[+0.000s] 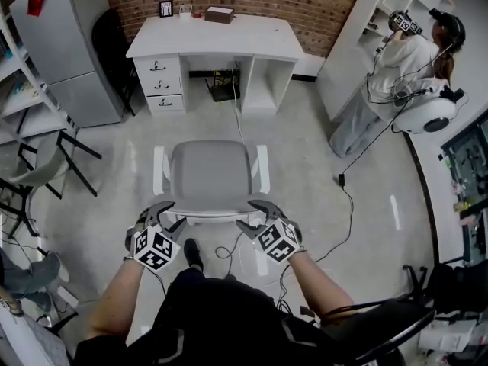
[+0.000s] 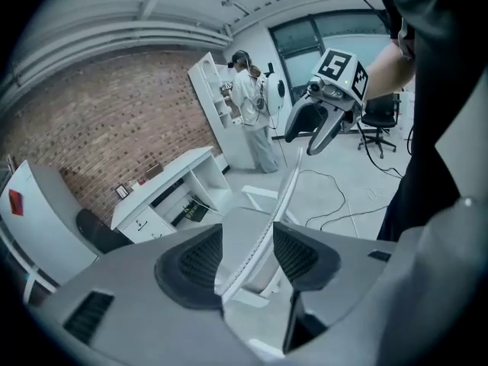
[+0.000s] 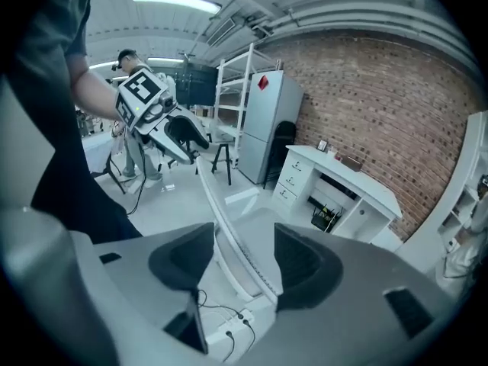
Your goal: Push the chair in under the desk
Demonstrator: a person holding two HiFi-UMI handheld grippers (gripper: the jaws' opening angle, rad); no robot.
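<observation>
A grey chair (image 1: 211,170) with white armrests stands on the floor, facing the white desk (image 1: 213,36) by the brick wall, a stretch of floor between them. I stand behind the chair. My left gripper (image 1: 169,213) is at the left end of the backrest's top edge (image 1: 216,216), and my right gripper (image 1: 258,213) at the right end. In the left gripper view the thin backrest edge (image 2: 268,227) runs between the open pads of the left gripper (image 2: 248,254) with gaps on both sides. The right gripper (image 3: 244,261) likewise straddles the backrest edge (image 3: 229,239), open.
A person (image 1: 404,59) stands at white shelves at the far right. A black cable (image 1: 347,197) trails over the floor right of the chair. A grey cabinet (image 1: 69,44) and dark folding chairs (image 1: 46,166) stand left. A black office chair (image 1: 396,326) is behind me at the right.
</observation>
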